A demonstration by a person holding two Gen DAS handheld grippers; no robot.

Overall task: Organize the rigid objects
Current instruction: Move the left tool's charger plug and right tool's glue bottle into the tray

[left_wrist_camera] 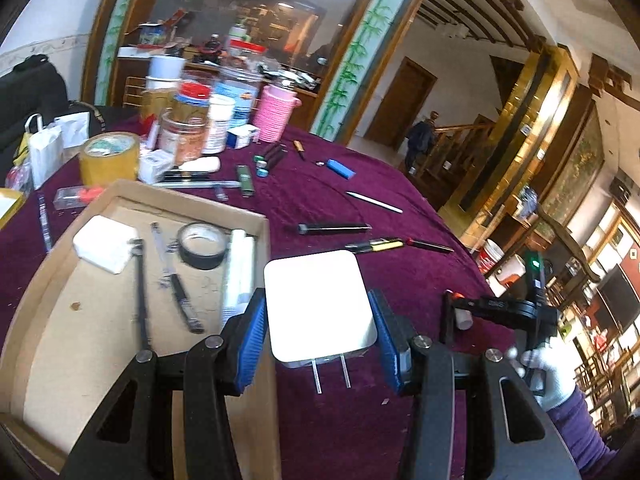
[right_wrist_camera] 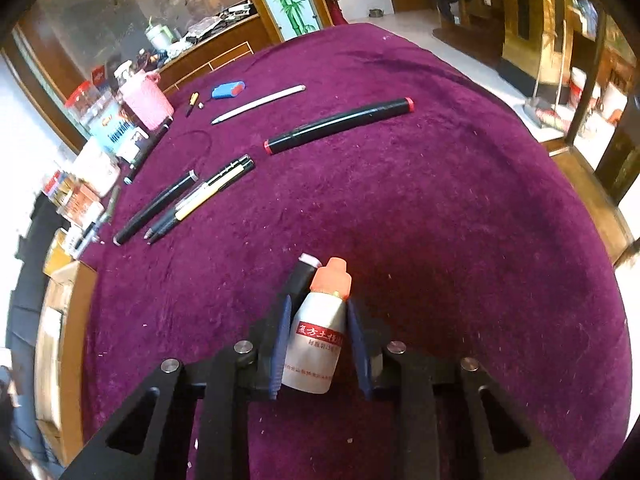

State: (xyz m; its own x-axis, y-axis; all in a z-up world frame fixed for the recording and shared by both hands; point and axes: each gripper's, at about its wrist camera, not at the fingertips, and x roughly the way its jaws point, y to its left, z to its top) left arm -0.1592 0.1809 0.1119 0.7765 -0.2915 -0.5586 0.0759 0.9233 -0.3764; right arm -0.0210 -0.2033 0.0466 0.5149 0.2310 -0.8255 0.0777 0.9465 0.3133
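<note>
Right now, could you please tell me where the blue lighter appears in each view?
Left wrist view: the blue lighter lies upper centre on the purple cloth, right of the pink basket.
Right wrist view: the lighter lies upper left, again right of the basket.
Shared landmark: the pink basket.

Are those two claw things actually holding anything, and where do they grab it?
Left gripper clamps a white charger by its sides. Right gripper grips a small orange-capped white bottle around its body.

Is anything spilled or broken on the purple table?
Nothing looks spilled or broken. Pens lie scattered across the purple cloth outside the cardboard tray. The white charger sits between the left gripper's fingers, prongs facing the camera.
</note>
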